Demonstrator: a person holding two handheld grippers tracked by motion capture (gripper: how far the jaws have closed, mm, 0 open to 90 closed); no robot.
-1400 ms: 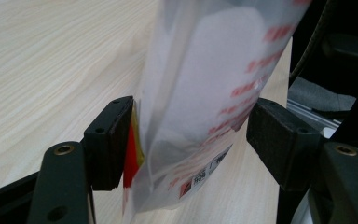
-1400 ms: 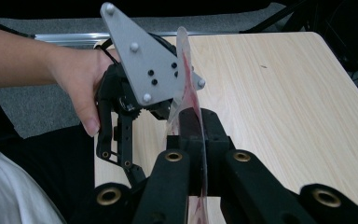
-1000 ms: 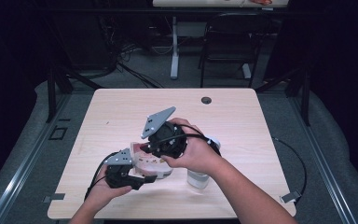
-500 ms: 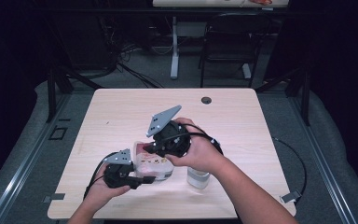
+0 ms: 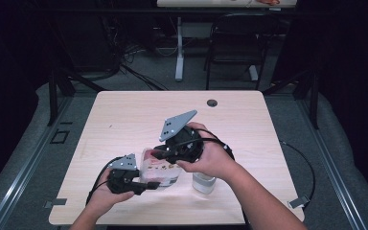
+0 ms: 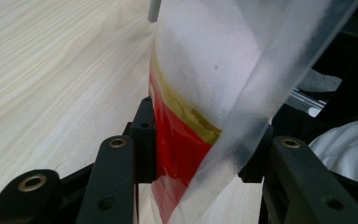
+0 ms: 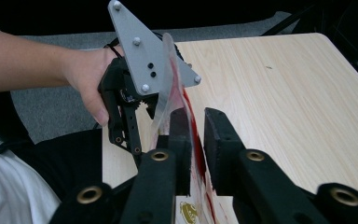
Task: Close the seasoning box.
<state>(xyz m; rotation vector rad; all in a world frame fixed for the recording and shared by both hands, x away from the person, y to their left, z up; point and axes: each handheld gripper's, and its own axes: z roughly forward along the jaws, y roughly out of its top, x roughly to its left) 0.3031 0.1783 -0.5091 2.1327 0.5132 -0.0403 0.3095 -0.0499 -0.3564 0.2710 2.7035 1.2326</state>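
Near edge of the worktop (image 5: 124,120), high view: left claw (image 5: 146,184) sits at about 7 o'clock from the worktop centre, held in the person's left hand (image 5: 106,194). Its jaws have just been closing and now clamp on the lower part of a clear plastic bag (image 5: 160,167) with red and yellow print; in the left gripper view both pads press the bag (image 6: 186,140) flat.

The bag stands on edge between the two claws, at roughly 6 o'clock from centre.

Right claw (image 5: 159,154), just past the bag at its 1 o'clock side, has just been opening. In the right gripper view a gap shows between one pad and the bag (image 7: 186,126); jaws apart, bag between them.

A small white cup (image 5: 204,182) stands at 4 o'clock from the bag, near the right hand (image 5: 211,160).
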